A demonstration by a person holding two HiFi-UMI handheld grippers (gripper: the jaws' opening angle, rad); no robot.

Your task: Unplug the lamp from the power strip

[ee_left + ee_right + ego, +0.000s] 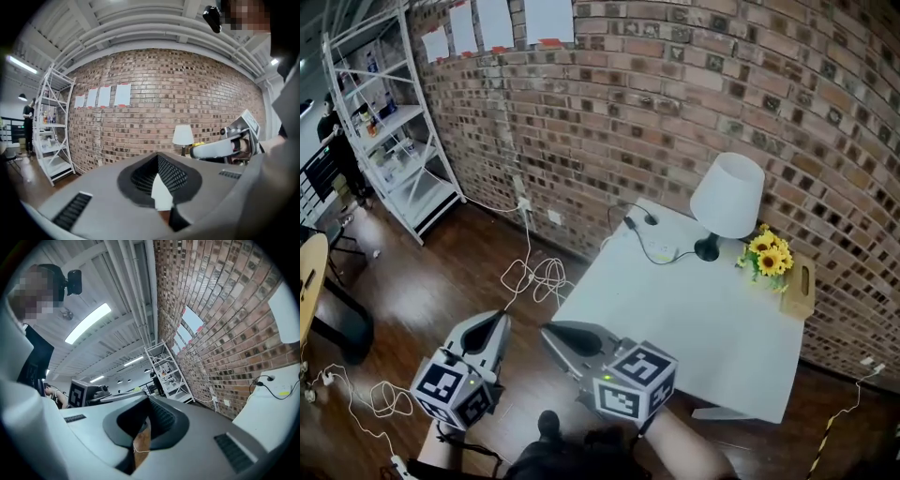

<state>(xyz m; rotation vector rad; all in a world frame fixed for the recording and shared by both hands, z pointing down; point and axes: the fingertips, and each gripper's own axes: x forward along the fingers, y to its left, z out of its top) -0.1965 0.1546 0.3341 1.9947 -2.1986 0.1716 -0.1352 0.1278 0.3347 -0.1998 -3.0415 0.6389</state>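
A lamp (727,195) with a white shade stands at the far side of the white table (694,328). Its black cord runs left to a white power strip (663,251) lying on the tabletop. Both grippers hang low by the person's body, short of the table's near corner. The left gripper (499,320) is over the wooden floor, its jaws shut with nothing between them. The right gripper (549,330) sits beside it, also shut and holding nothing. In the left gripper view the left gripper (161,187) points towards the lamp (183,135). The right gripper (140,437) points along the brick wall.
Sunflowers (769,255) and a wooden box (799,286) sit right of the lamp. White cables (534,277) lie looped on the floor below a wall socket (523,204). A white metal shelf (389,122) stands at the back left, with a person (337,141) beside it.
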